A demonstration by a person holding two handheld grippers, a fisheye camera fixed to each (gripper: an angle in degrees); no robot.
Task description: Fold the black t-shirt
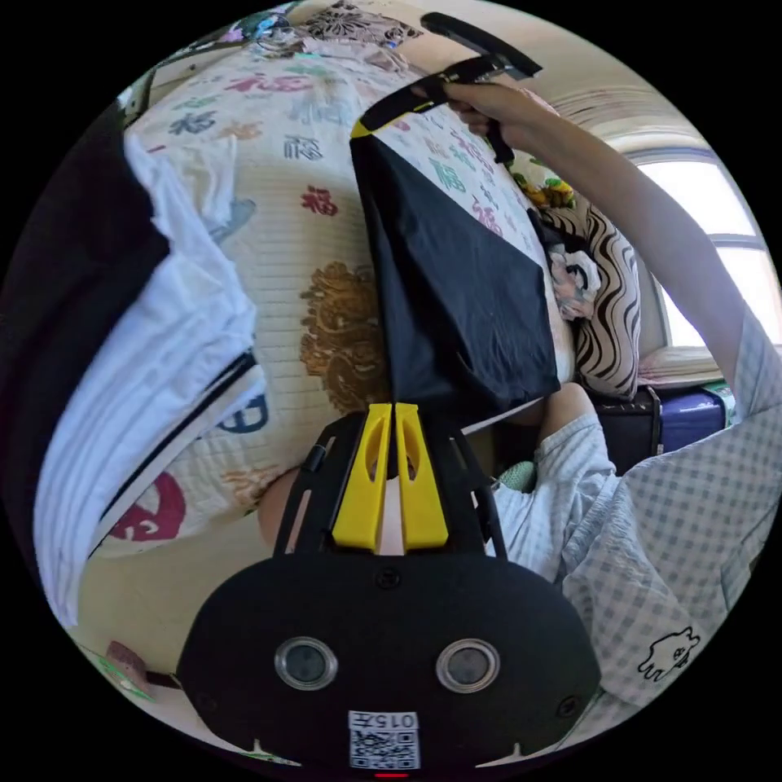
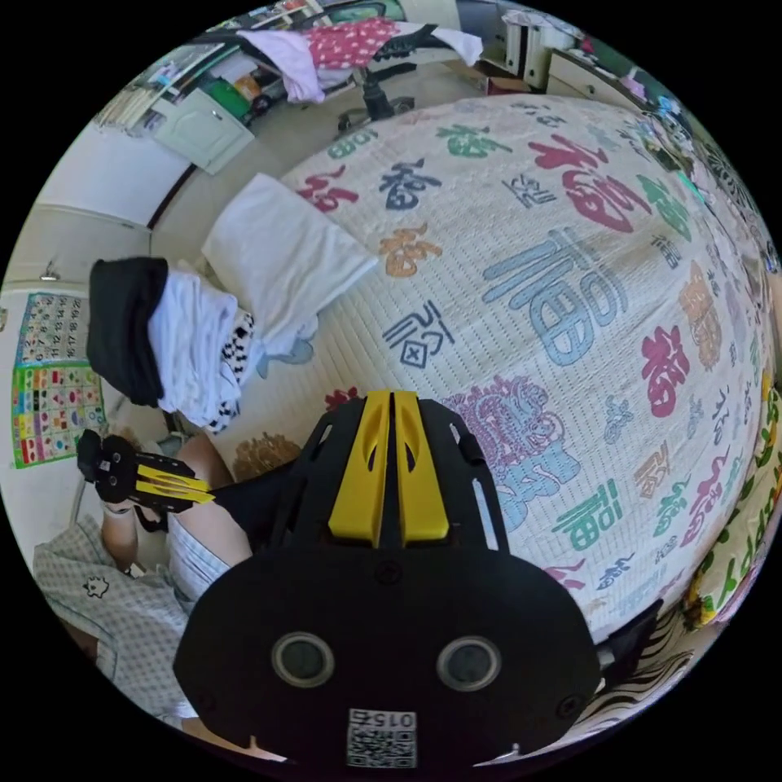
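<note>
Between the two tools hangs the black t-shirt (image 1: 460, 301), soft, light and floppy. Left tool (image 1: 394, 411) and right tool (image 1: 362, 126) each pinch a corner; corners hold best.

The black t-shirt (image 1: 456, 293) hangs between the left gripper (image 1: 394, 407) and the right gripper (image 1: 362, 126), above the bed cover (image 1: 277, 236); beside it lies a pile of clothes (image 1: 138, 342)
</note>
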